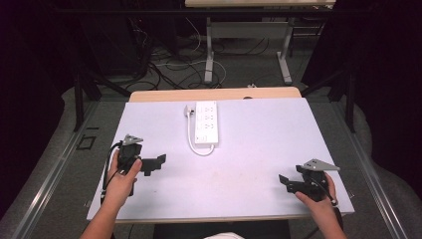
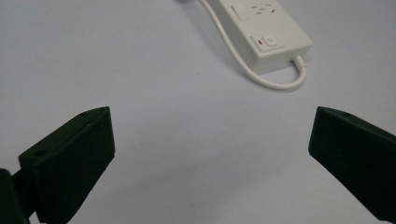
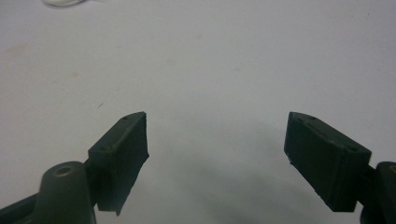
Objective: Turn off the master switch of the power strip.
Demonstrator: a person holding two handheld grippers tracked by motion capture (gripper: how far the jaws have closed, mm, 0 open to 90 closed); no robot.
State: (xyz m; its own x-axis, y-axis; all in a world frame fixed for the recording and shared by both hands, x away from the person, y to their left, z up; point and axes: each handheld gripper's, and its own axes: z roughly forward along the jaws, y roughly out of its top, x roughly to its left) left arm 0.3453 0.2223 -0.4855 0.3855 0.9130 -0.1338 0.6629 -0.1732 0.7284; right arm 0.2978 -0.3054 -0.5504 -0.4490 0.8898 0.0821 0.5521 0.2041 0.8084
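Waiting at the near edge, two grippers flank a white power strip on the tabletop.
Its long axis runs away from the person; the left gripper sits nearer, the right gripper farther; both jaws gape wide, empty.

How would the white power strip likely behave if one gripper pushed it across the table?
The power strip lies flat and boxy, so it would probably slide, not roll or tip. Its smooth casing may be slippery. The looped cord looks flexible and would likely trail or drag.
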